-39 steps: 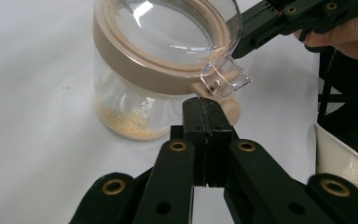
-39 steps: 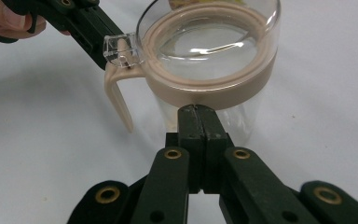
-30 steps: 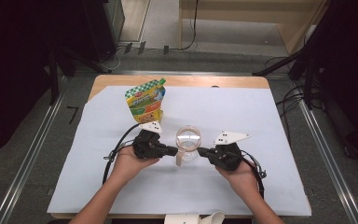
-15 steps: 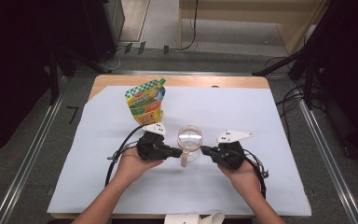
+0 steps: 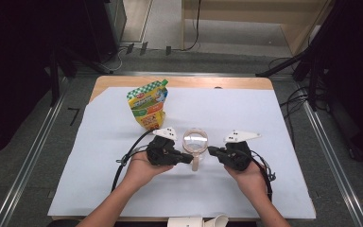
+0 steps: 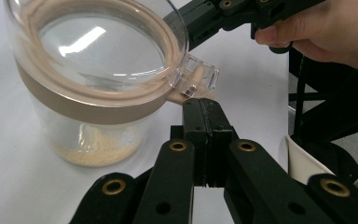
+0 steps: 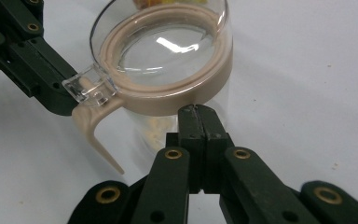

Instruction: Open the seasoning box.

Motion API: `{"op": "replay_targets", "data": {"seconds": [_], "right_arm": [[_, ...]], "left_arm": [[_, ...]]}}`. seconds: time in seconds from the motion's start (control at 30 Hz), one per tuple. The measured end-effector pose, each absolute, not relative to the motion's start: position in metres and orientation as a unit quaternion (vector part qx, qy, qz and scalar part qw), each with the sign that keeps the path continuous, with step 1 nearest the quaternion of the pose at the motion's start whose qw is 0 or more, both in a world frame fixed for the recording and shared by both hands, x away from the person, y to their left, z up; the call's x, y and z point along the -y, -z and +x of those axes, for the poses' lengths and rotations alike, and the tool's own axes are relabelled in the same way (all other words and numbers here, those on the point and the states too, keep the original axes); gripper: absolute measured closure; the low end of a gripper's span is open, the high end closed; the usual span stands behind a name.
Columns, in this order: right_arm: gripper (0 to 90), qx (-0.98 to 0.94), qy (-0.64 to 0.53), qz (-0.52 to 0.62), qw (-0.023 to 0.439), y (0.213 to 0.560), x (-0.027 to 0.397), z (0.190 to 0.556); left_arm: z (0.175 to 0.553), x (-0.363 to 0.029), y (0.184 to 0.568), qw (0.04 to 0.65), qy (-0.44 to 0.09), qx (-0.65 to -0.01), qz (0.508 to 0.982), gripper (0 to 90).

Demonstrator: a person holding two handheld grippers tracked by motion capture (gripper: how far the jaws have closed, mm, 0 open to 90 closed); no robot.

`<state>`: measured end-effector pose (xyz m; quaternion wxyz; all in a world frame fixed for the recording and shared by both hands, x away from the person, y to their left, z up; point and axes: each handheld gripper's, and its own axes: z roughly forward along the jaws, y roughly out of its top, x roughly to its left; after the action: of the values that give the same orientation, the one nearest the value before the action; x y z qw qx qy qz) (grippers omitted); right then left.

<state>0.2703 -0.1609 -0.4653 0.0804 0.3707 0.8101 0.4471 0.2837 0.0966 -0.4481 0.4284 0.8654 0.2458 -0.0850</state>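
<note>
a: what were the 2 claws doing?

b: the left gripper (image 5: 189, 159) had its jaws pressed flat together with nothing between them, and its tip sat right at the clear latch tab (image 6: 197, 80) on the jar's lid, just under it in the left gripper view. whether it touched the tab i could not tell.

a: and the other one?

b: the right gripper (image 5: 211, 150) was also fully closed and empty. its tip met the right side of the jar (image 5: 195, 142) at the beige band (image 7: 205, 95) below the lid; in the right gripper view the closed jaws came up against that band.

a: so where was the jar?

b: it stood upright on the white sheet (image 5: 264, 113), between the 2 grippers, in the near half of the table. it was a clear jar with a clear domed lid (image 7: 168, 49) seated in a beige ring, and a beige handle (image 7: 93, 133) curved down from below the latch tab toward the near side. a thin layer of pale grains (image 6: 93, 151) lay on its bottom.

a: the hands?

b: the left hand (image 5: 142, 168) and the right hand (image 5: 248, 175) each held a gripper from the near edge, with black cables trailing back from them.

a: anything else out there?

b: 1 green and yellow pouch (image 5: 147, 104) stood upright farther back and to the left of the jar, apart from it. the sheet covered most of the wooden table (image 5: 179, 82), whose far edge showed bare.
</note>
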Motion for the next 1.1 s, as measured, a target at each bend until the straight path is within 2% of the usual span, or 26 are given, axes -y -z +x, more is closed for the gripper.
{"op": "replay_targets", "data": {"seconds": [0.13, 0.23, 0.47, 0.57, 0.83, 1.1], "right_arm": [[90.0, -0.810, -0.448, 0.368, 0.084, 0.462, 0.162, 0.266], [90.0, -0.811, -0.444, 0.372, 0.083, 0.459, 0.163, 0.259], [90.0, -0.810, -0.454, 0.360, 0.090, 0.445, 0.161, 0.237], [90.0, -0.809, -0.461, 0.356, 0.078, 0.444, 0.157, 0.228], [90.0, -0.825, -0.456, 0.330, 0.062, 0.452, 0.133, 0.218], [90.0, -0.839, -0.443, 0.311, 0.057, 0.464, 0.110, 0.215]], "left_arm": [[0.284, -0.098, 0.447, 0.427, 0.091, -0.244, 0.866, 89.9], [0.283, -0.103, 0.442, 0.422, 0.099, -0.247, 0.867, 86.6], [0.284, -0.121, 0.434, 0.432, 0.092, -0.230, 0.867, 68.7], [0.288, -0.128, 0.432, 0.436, 0.089, -0.233, 0.865, 61.6], [0.293, -0.143, 0.431, 0.442, 0.067, -0.241, 0.861, 47.2], [0.300, -0.155, 0.432, 0.445, 0.067, -0.261, 0.854, 48.2]]}}
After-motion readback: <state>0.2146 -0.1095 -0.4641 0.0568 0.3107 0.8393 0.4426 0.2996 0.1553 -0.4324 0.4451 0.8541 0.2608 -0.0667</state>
